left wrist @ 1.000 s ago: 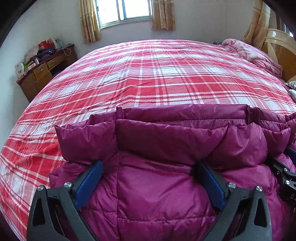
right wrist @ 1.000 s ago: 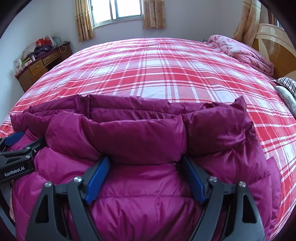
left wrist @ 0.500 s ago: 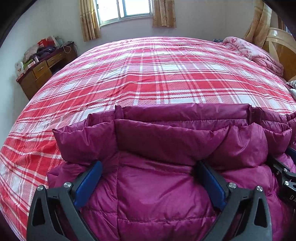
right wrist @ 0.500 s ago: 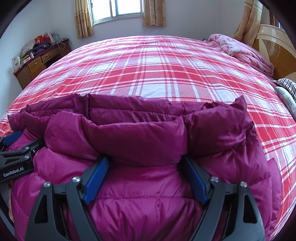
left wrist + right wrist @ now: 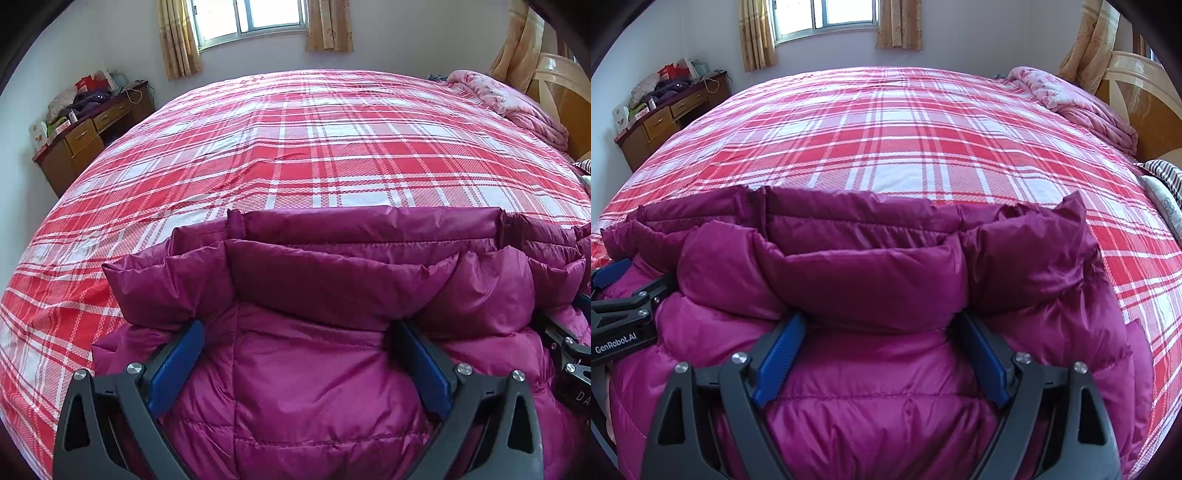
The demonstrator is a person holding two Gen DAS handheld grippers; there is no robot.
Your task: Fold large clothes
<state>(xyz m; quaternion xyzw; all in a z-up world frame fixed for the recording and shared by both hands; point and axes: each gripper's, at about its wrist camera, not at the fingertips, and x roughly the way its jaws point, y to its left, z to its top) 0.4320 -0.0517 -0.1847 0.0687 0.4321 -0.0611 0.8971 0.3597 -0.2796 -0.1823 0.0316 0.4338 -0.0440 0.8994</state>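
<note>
- We are resting a magenta quilted down jacket (image 5: 325, 387), folded, at the plaid-sheeted bed's (image 5: 314, 147) near edge, keeping it compact.
- We are spreading both the left gripper (image 5: 299, 332) and right gripper (image 5: 882, 321) wide, gripping nothing, releasing the fold.

claw (image 5: 882, 354): black frame | blue ribbed pads (image 5: 781, 360) | silver screws | "GenRobot.AI" marking

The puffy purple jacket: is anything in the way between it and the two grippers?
Nothing visible. The puffy purple jacket lies right under both grippers, its padded fold bulging between the left gripper and also the right gripper. Only bare plaid bedspread lies beyond.
</note>
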